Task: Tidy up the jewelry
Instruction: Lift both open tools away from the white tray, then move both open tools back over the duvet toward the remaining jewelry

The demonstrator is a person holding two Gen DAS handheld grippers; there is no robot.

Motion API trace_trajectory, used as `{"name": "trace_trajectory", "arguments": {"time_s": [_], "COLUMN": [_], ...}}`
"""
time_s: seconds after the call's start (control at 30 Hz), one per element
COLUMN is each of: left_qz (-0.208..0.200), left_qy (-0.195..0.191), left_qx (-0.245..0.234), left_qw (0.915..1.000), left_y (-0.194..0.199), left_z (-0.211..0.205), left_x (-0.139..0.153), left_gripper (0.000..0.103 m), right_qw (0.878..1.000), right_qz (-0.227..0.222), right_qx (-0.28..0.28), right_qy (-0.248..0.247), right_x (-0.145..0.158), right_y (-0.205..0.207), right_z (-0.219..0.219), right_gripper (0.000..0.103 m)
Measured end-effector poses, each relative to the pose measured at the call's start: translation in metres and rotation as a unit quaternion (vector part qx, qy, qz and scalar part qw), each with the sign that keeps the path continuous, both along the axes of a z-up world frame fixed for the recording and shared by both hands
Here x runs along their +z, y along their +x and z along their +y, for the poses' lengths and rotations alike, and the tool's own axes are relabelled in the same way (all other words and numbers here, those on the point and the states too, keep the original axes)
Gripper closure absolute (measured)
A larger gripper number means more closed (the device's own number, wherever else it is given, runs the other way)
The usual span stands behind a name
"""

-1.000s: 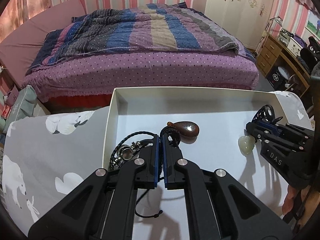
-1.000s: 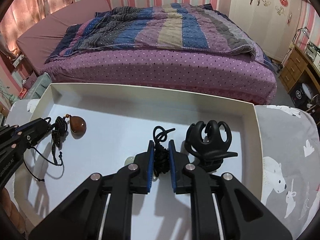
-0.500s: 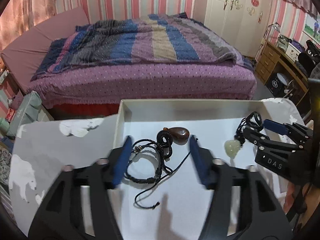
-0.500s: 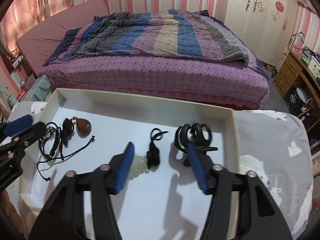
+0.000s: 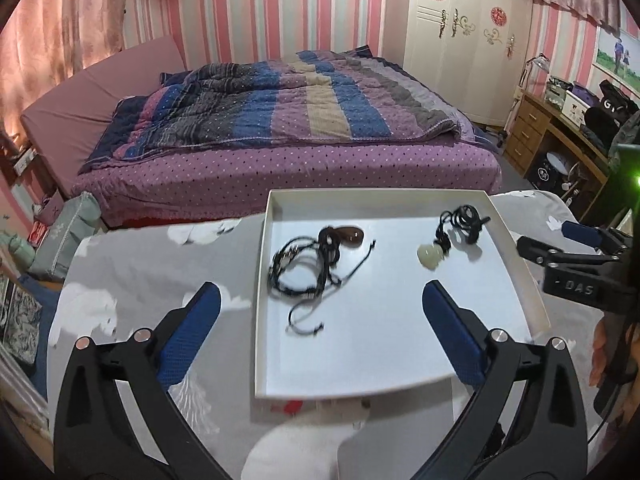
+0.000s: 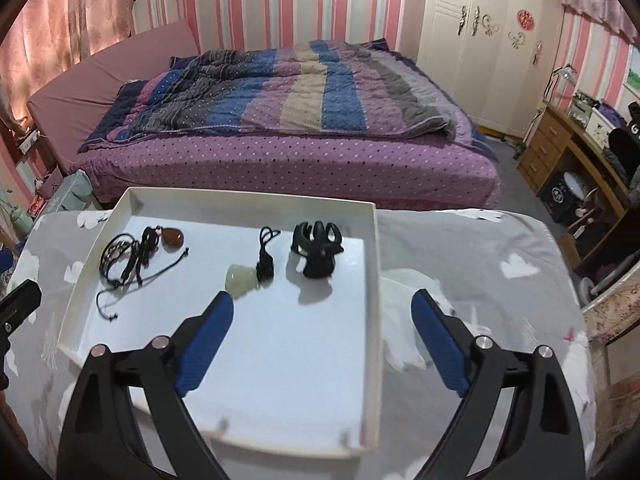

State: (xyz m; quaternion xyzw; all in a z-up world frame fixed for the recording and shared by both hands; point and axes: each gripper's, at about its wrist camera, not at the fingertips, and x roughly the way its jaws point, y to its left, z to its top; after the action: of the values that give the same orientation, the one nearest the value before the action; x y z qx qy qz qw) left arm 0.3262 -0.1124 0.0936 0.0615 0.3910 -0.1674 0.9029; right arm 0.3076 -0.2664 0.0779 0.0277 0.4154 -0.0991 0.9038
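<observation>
Both the left gripper point(image 5: 320, 304) and right gripper point(image 6: 322, 314) are built of black arms, with blue textured pads point(image 5: 188, 338) and silver screws point(image 5: 142, 335).

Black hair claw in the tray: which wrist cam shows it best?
Right wrist: the black hair claw stands sharp and unobstructed in the white tray. Left wrist shows it smaller, farther off, partly merged with the pale pendant's cord.

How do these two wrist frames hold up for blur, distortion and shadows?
Left wrist view: strong fisheye bending, dark corners; the tray's near edge and the black cords are smeared by motion. Right wrist view: same bending; the near tray rim is blurred, while the black hair claw is sharper and casts a soft shadow toward the camera.
</observation>
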Motion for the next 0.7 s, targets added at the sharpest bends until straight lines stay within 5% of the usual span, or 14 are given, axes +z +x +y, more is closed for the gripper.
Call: {"name": "trace_trajectory", "arguments": {"time_s": [0.3,0.7], "left_qz": [0.002,-0.020], "left_qy": [0.013,-0.005], "left_qx": [0.024,0.021], "left_qw": [0.9996,0.9996], "left_y": [-0.048,-0.099], "left_z": [0.035,0.056], "left_x": [0.011,0.043], "left_gripper": [0.003,0.003], "right_qw": [0.999,0.999], "right_qz": [-0.017,-0.038], "right_qx": [0.003,-0.024], "right_qy": [0.050,0.029], "right_x": [0.037,0.107], "right_y": [-0.073,-0.155], "right_z": [-0.009,-0.026], "right_gripper": [0.012,0.012]}}
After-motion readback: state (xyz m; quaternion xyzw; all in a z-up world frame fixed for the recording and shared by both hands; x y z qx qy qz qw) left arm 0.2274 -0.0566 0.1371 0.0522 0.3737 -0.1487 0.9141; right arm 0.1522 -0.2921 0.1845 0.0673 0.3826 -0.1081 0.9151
